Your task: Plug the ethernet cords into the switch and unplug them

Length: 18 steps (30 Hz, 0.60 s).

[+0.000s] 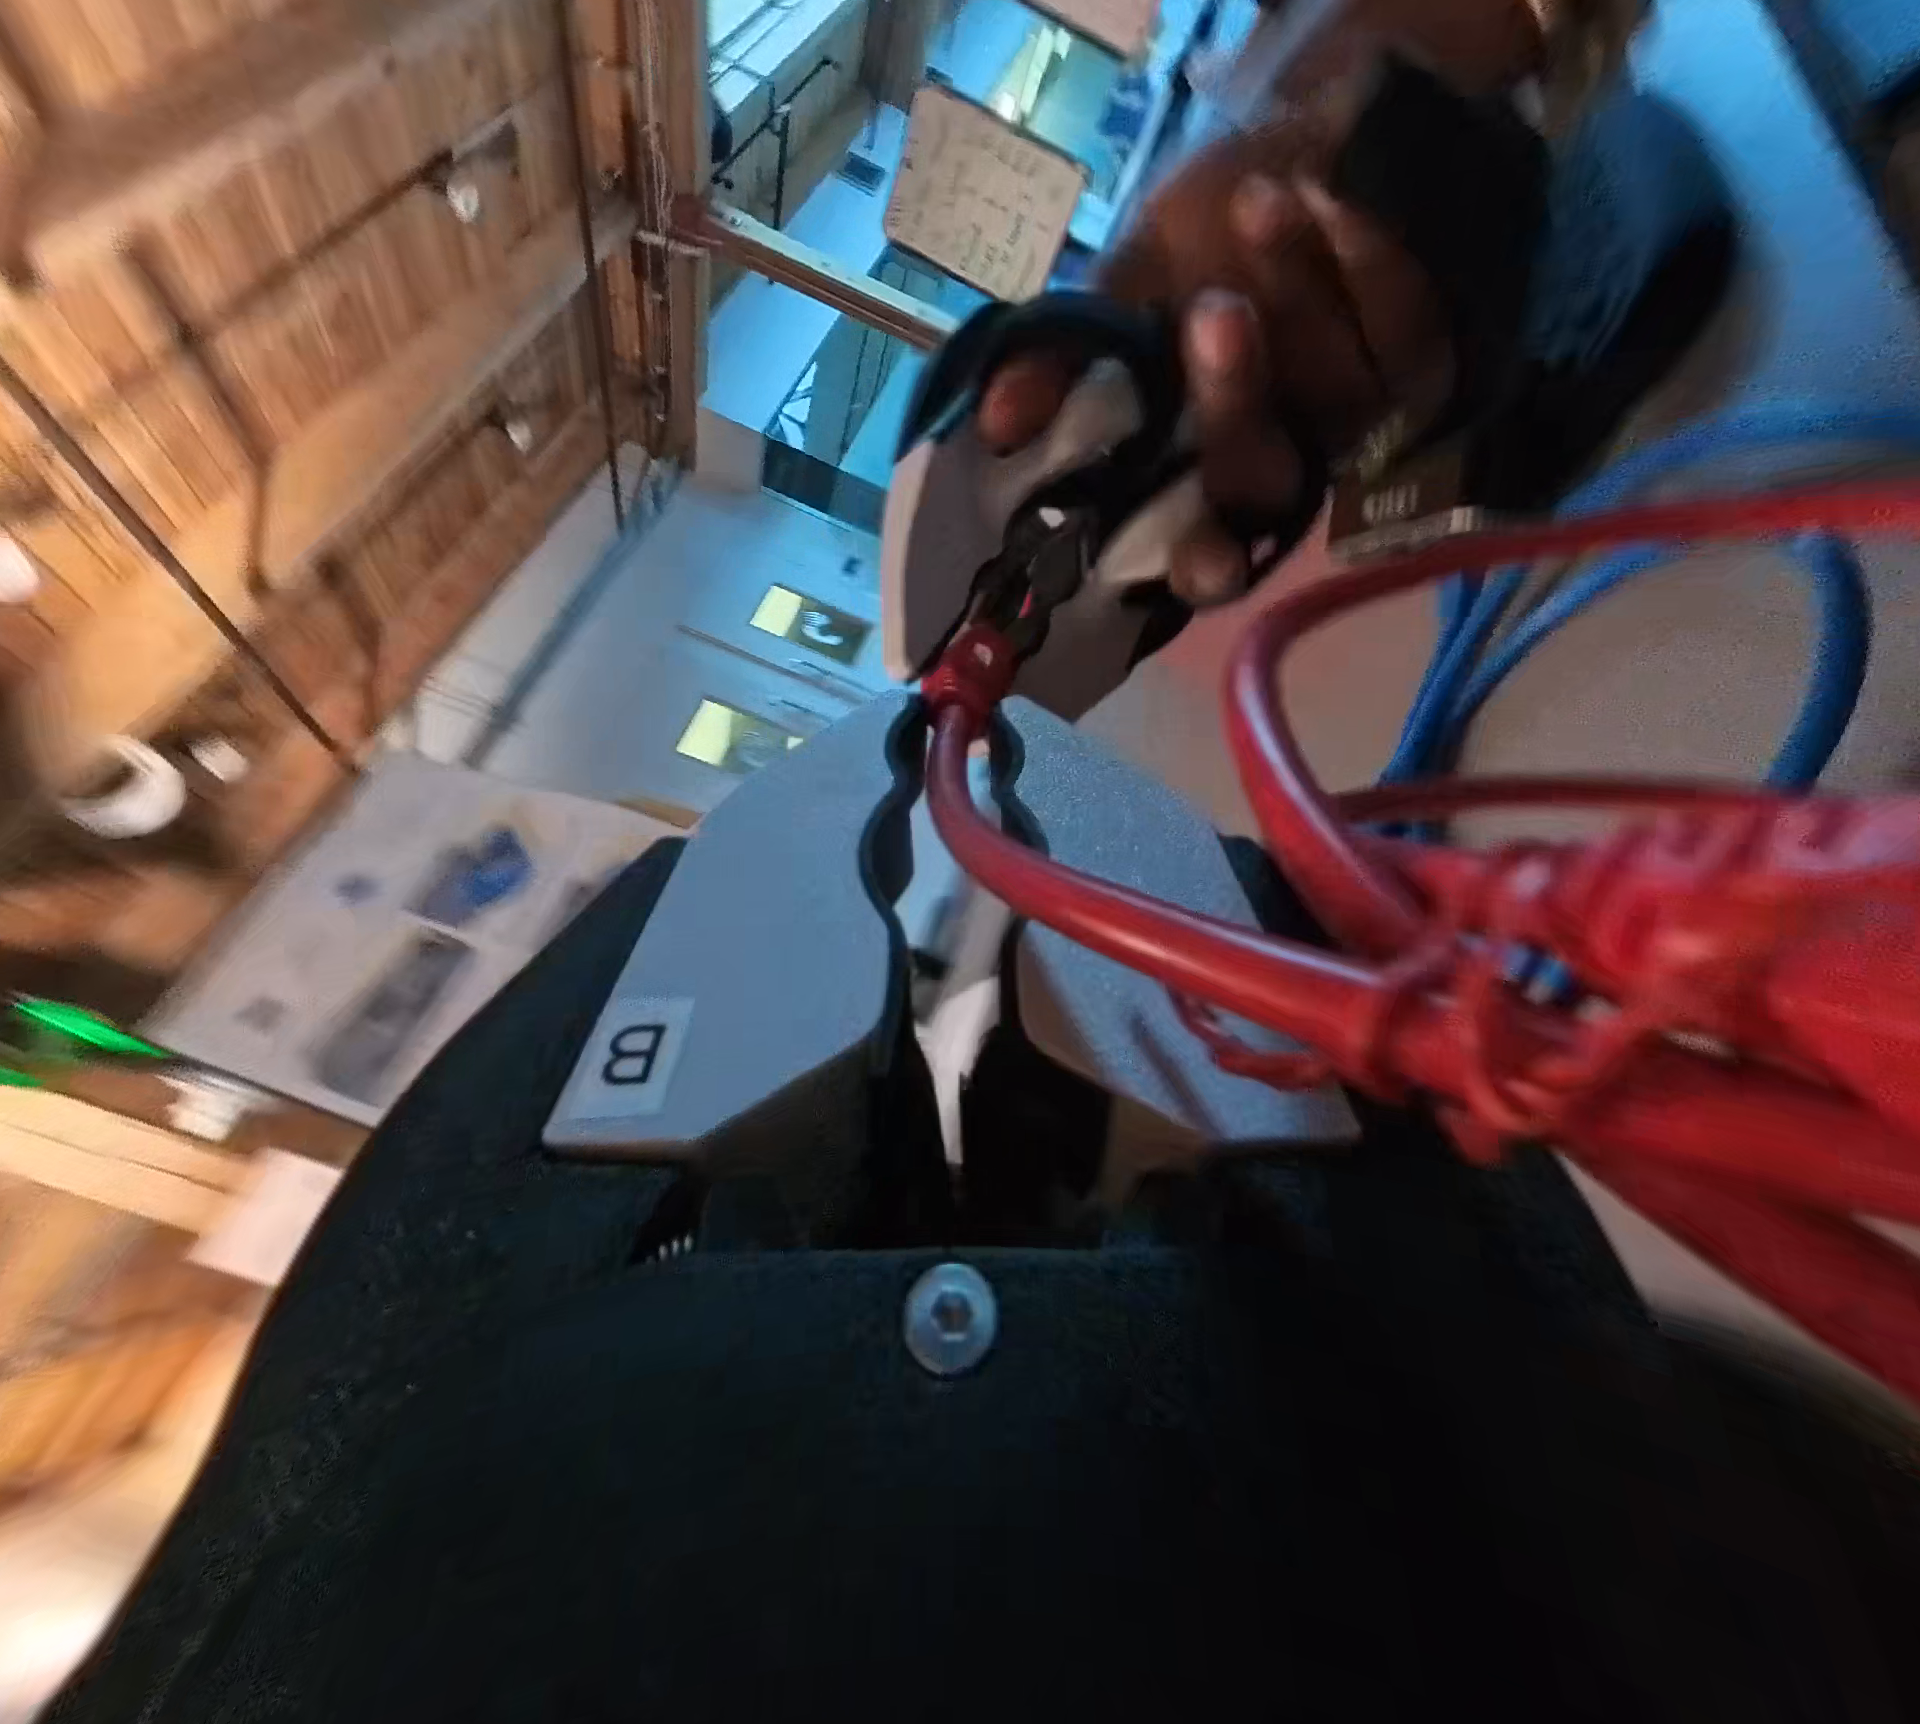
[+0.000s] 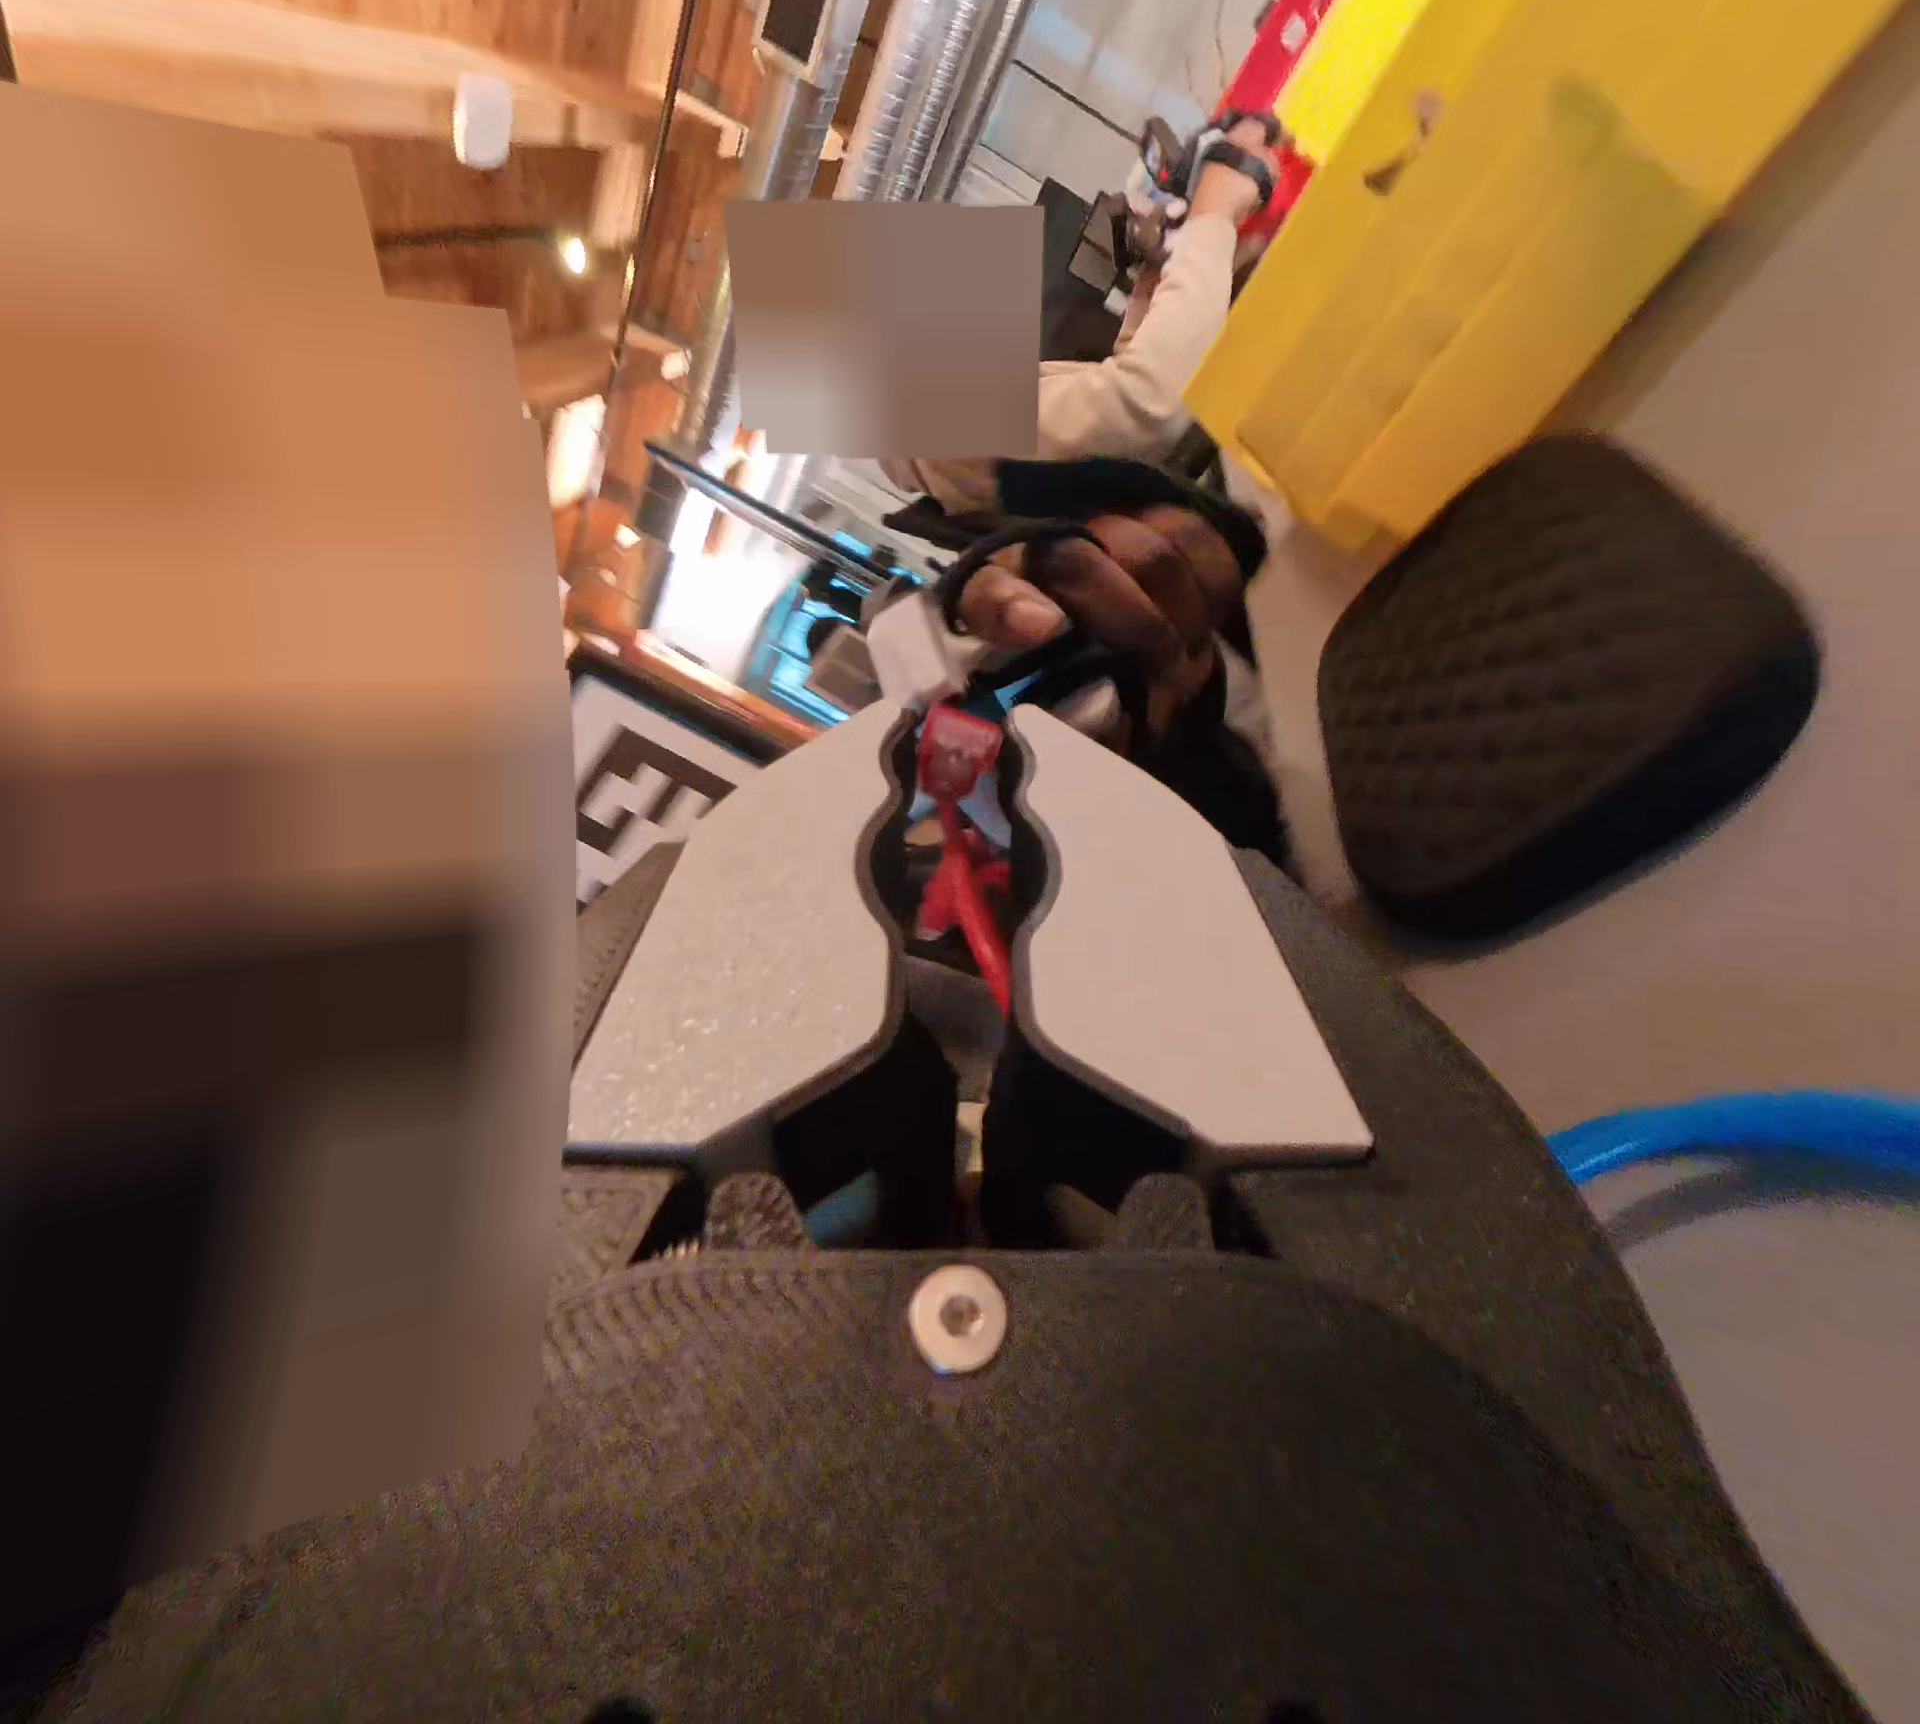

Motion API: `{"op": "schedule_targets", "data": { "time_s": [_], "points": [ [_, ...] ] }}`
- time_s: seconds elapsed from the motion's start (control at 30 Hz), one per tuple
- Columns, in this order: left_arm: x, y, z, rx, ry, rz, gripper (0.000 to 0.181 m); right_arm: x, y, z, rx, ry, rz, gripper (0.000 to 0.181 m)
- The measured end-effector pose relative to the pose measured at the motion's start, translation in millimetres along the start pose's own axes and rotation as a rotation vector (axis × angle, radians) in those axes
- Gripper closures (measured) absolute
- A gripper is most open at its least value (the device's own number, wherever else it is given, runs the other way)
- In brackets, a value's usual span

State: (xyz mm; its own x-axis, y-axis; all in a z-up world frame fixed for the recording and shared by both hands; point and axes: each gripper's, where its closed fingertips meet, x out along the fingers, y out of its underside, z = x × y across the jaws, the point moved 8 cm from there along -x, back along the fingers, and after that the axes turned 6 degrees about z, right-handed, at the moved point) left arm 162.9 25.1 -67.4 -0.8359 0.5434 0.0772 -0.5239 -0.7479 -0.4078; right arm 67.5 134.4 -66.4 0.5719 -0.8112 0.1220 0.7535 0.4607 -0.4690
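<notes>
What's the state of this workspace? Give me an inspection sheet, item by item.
Surface: pale grey surface, blurred.
Job's things: red cable ending in a red plug; switch not seen.
Clutter: yellow bin, black mesh pad.
Grippers: left gripper shut on the red cable just behind the plug; right gripper shut on the plug.
Cables: tied red bundle, blue cables beside it.
Surroundings: wooden planking; another person's sleeve farther off.

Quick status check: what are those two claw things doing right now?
Left gripper shut on red ethernet cord. Right gripper shut on its red plug end. Switch not in view. Bundled red cables crowd left gripper.
</notes>
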Motion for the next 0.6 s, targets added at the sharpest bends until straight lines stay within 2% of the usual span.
{"op": "schedule_targets", "data": {
  "time_s": [0.07,0.13,0.23,0.3,0.37,0.43,0.57,0.6],
  "points": [
    [-0.3,4.4,7.0,-0.361,0.026,-0.072,0.171,-3.5,-3.3,9.9,-0.271,0.027,-0.005,0.145],
    [-0.6,14.2,14.4,-0.759,0.068,-0.174,0.171,-10.0,-5.7,18.4,-0.597,0.135,-0.007,0.132],
    [2.9,25.5,15.1,-1.197,0.228,-0.295,0.171,-19.1,-3.2,28.1,-1.109,0.382,-0.016,0.131],
    [6.1,27.0,11.0,-1.329,0.349,-0.331,0.171,-21.6,1.8,34.3,-1.348,0.480,-0.014,0.137],
    [9.7,27.2,6.3,-1.378,0.399,-0.327,0.171,-19.4,8.2,36.1,-1.463,0.515,0.055,0.140],
    [13.1,26.5,1.3,-1.405,0.447,-0.321,0.171,-15.7,13.3,33.2,-1.500,0.526,0.149,0.143],
    [17.1,26.2,-6.7,-1.468,0.523,-0.348,0.171,-11.8,16.1,28.4,-1.549,0.540,0.167,0.156],
    [17.7,26.7,-8.1,-1.478,0.533,-0.347,0.171,-11.4,16.0,26.3,-1.550,0.548,0.173,0.166]
  ]
}}
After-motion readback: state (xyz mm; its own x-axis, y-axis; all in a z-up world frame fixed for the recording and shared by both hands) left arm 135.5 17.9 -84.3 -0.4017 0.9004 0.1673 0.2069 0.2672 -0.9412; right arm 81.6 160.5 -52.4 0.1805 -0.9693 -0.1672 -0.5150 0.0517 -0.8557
